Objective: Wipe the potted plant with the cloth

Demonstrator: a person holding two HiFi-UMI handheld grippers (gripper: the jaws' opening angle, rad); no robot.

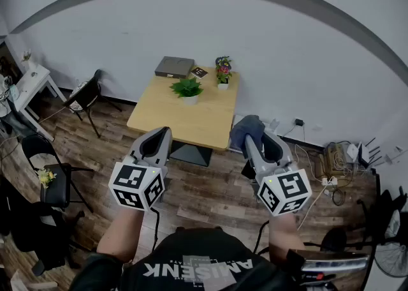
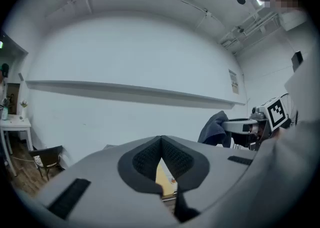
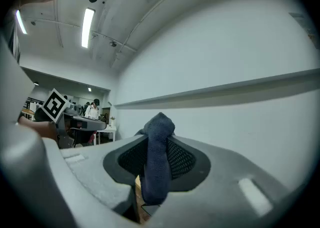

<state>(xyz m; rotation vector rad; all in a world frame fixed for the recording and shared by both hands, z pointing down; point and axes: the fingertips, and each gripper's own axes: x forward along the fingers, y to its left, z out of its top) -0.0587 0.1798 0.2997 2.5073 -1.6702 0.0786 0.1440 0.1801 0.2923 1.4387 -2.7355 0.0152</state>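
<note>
A green potted plant (image 1: 187, 88) in a white pot stands on the far part of the light wooden table (image 1: 185, 120). Both grippers hang level over the floor, short of the table's near edge. My right gripper (image 1: 253, 135) is shut on a dark blue cloth (image 1: 247, 130). In the right gripper view the cloth (image 3: 156, 157) is pinched between the jaws and sticks up above them. My left gripper (image 1: 160, 131) is shut with nothing in it. Its pads (image 2: 172, 158) meet in the left gripper view, where the cloth (image 2: 215, 129) also shows at the right.
A small flowering plant (image 1: 223, 71), a grey box (image 1: 174, 66) and a dark card (image 1: 199, 72) sit at the table's far edge by the wall. Black chairs (image 1: 86, 95) and a white side table (image 1: 29, 82) stand left. Cables and a power strip (image 1: 331, 156) lie right.
</note>
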